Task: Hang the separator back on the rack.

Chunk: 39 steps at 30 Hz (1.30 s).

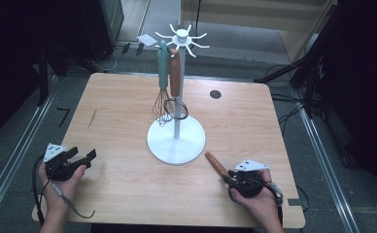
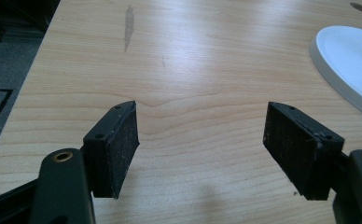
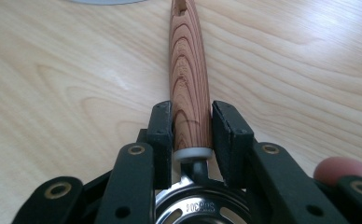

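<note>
A wooden-handled utensil [image 1: 215,164] lies level near the table's front right, its handle pointing toward the white stand. My right gripper [image 1: 231,177] is shut on the handle [image 3: 188,60] at its lower end, where a white collar meets the metal part [image 3: 198,205]. At the front left, my left gripper [image 1: 84,155] is held just above the wood. Its jaws stand wide apart in the left gripper view [image 2: 200,135], with only bare tabletop between them. The white hook stand [image 1: 176,141] rises at mid-table. A teal-handled whisk [image 1: 163,63] and another wooden-handled tool [image 1: 175,73] hang from it.
The stand's round base [image 2: 351,60] lies to the right of my left gripper. A dark round hole [image 1: 215,94] sits in the wooden table [image 1: 128,97] at the back right, and a faint streak [image 1: 93,116] marks the left side. Dark floor and cables surround the table.
</note>
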Available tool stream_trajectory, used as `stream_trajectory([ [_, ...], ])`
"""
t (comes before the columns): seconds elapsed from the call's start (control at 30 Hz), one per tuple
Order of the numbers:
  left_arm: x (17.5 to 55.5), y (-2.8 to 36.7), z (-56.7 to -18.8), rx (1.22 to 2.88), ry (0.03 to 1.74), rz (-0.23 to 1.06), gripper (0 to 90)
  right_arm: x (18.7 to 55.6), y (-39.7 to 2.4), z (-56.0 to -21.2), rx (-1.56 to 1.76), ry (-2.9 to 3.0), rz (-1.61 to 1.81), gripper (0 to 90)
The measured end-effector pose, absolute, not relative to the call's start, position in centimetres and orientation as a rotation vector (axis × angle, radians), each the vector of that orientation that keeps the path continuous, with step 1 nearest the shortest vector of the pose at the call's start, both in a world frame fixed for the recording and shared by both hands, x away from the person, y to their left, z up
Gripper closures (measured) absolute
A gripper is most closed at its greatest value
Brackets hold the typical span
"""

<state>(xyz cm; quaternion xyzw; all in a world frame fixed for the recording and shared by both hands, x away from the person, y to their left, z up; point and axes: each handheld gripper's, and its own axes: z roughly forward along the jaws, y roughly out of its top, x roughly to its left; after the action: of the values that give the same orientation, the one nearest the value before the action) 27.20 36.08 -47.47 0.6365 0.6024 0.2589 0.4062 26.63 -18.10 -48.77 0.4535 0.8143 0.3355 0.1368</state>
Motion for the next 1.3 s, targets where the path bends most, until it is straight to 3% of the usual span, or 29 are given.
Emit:
stream_trajectory([
  [0.27, 27.4, 36.0, -48.0, 1.613, 1.530, 0.634, 27.3, 27.2, -19.1, -48.8, 1.381, 2.302, 0.891, 69.9],
  [0.43, 27.5, 36.0, -48.2, 1.619, 1.532, 0.621, 27.4, 27.7, -19.1, -48.4, 1.382, 2.320, 0.804, 62.5],
  [0.9, 27.5, 35.9, -48.3, 1.631, 1.519, 0.618, 29.3, 30.8, -18.3, -46.8, 1.487, 2.545, 0.573, 69.0],
  [1.3, 27.5, 35.8, -48.3, 1.640, 1.519, 0.618, 30.2, 32.1, -16.4, -46.7, 1.459, 2.581, 0.394, 66.0],
])
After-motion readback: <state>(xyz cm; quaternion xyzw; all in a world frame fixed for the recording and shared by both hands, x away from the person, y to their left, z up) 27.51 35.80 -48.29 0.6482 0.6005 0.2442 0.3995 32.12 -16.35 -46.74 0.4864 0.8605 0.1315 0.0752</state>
